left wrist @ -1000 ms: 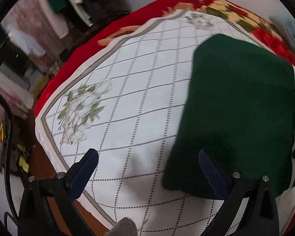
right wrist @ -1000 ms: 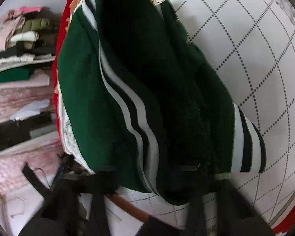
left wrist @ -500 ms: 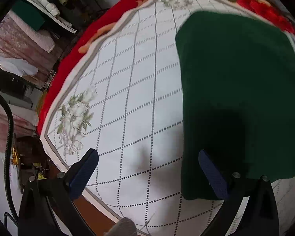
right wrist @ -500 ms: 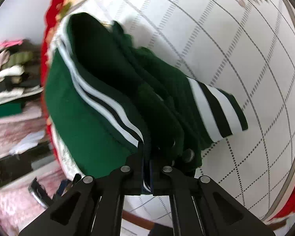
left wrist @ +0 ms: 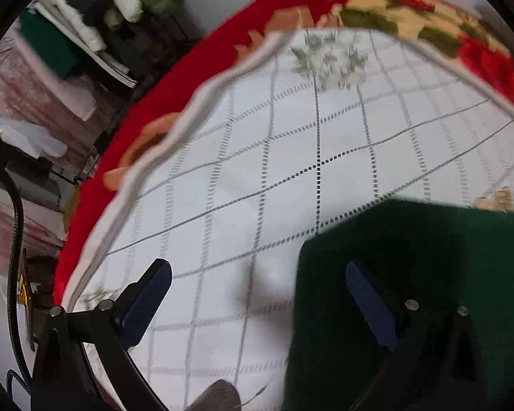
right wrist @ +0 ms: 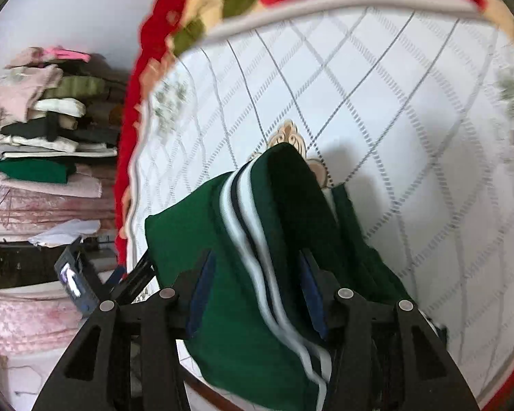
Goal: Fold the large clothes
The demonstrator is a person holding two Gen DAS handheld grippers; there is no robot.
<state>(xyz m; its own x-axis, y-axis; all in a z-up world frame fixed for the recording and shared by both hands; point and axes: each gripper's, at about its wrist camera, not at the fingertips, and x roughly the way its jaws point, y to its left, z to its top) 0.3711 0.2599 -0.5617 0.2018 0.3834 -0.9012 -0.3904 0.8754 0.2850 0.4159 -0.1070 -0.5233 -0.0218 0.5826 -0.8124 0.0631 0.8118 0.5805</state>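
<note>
Right gripper (right wrist: 257,294) just opened, green garment (right wrist: 243,308) (striped) between pads; left gripper (left wrist: 257,294) wide, empty.

I'm looking down on a bed spread with a white quilted cover (left wrist: 291,157), its dotted grey lines crossing in diamonds, pale floral motifs printed near the far corners and a small gold ornament (right wrist: 289,134) about mid-cover. A grey-white border (left wrist: 174,137) edges it. Beneath, a red blanket (left wrist: 195,78) with cream and olive flowers shows along the left and far sides. On the cover lies the dark green garment (left wrist: 428,260), at the near right, its white-and-navy striped trim (right wrist: 243,212) bunched up.
</note>
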